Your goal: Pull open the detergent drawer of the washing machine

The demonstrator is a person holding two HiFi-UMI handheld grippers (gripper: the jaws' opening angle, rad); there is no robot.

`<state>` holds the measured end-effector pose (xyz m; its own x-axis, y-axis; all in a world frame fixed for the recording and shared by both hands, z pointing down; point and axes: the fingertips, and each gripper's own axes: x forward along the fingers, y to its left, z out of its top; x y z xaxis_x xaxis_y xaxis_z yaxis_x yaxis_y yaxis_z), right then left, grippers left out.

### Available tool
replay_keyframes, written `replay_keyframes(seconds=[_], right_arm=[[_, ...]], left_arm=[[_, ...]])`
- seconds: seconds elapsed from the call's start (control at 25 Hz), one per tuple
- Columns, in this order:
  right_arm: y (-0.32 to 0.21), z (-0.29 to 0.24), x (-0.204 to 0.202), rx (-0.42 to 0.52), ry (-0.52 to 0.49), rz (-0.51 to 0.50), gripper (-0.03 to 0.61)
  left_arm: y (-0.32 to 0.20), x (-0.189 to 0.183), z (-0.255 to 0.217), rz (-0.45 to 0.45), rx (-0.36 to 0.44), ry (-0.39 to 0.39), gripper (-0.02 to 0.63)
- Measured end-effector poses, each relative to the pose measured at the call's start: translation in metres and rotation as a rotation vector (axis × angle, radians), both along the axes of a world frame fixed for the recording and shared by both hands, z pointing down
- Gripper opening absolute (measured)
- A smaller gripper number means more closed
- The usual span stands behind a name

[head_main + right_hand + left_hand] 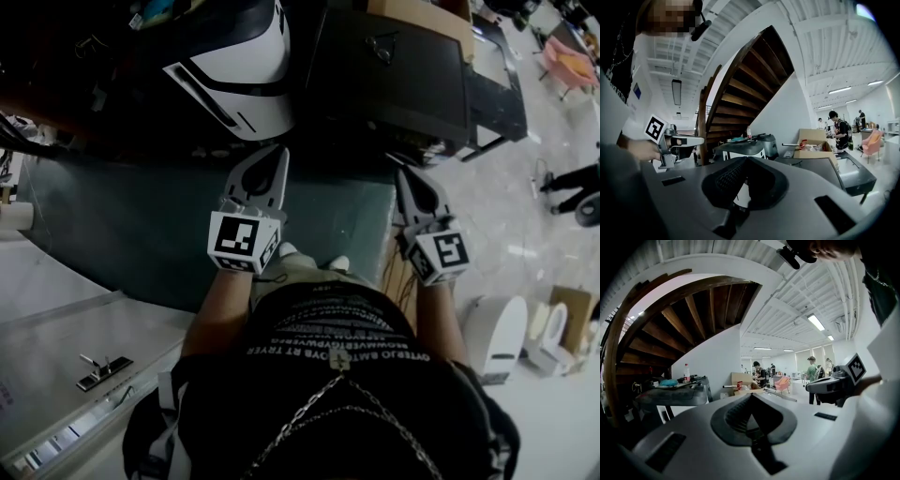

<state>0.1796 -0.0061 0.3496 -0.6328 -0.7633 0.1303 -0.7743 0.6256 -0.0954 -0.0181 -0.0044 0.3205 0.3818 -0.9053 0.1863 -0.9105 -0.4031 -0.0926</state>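
1. Two grippers are up in front of me, side by side and apart. My left gripper (278, 153) is on the left and my right gripper (404, 174) on the right.
2. Each one carries one marker cube, so that's two cubes: left cube (245, 240), right cube (441, 255).
3. The left jaws are closed, pads meeting at the tip with nothing between them.
4. The right jaws are also closed tip to tip and holding nothing.
5. There's one white machine (234, 80) with black bands, just past my left tip in the head view. Neither gripper touches it.
6. I cannot pick out the detergent drawer in any view.
7. One dark desk (394, 84) sits ahead of my right gripper. One cardboard box (419, 13) is on its far side.
8. The right gripper view shows one bottle (749, 132) standing by the wooden staircase (745, 79).
9. There's one pink chair (872, 141) far right.
10. I count at least three people in the room. One stands by the box (839, 129).
11. Each gripper shows in the other's view, both pointing roughly level.
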Motion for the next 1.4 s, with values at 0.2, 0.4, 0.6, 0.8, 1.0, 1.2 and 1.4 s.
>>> replay_keyframes(seconds=[0.2,0.4,0.6,0.8,1.0,1.2,1.4], right_arm=[[-0.006,0.007,-0.014,-0.019,0.011,-0.011,0.002],[-0.017,0.008,-0.022,-0.004,0.029,0.003,0.002],[-0.038,0.013,-0.027,-0.018,0.056,0.051,0.002],[-0.063,0.005,-0.056,-0.016,0.023,0.056,0.002],[-0.091,0.007,-0.083,-0.016,0.034,0.077,0.002],[-0.122,0.002,-0.113,-0.015,0.021,0.089,0.002],[-0.154,0.006,-0.131,0.003,0.041,0.11,0.002]], left_arm=[[-0.006,-0.009,-0.003,-0.005,0.003,0.018,0.003],[-0.019,-0.019,0.009,0.011,-0.02,0.017,0.003],[-0.045,-0.027,0.008,0.049,-0.016,0.018,0.003],[-0.077,-0.047,0.011,0.076,-0.021,0.011,0.003],[-0.111,-0.074,0.01,0.098,-0.008,0.011,0.004],[-0.145,-0.101,0.012,0.12,-0.016,0.021,0.003],[-0.177,-0.122,0.015,0.142,-0.021,0.034,0.004]])
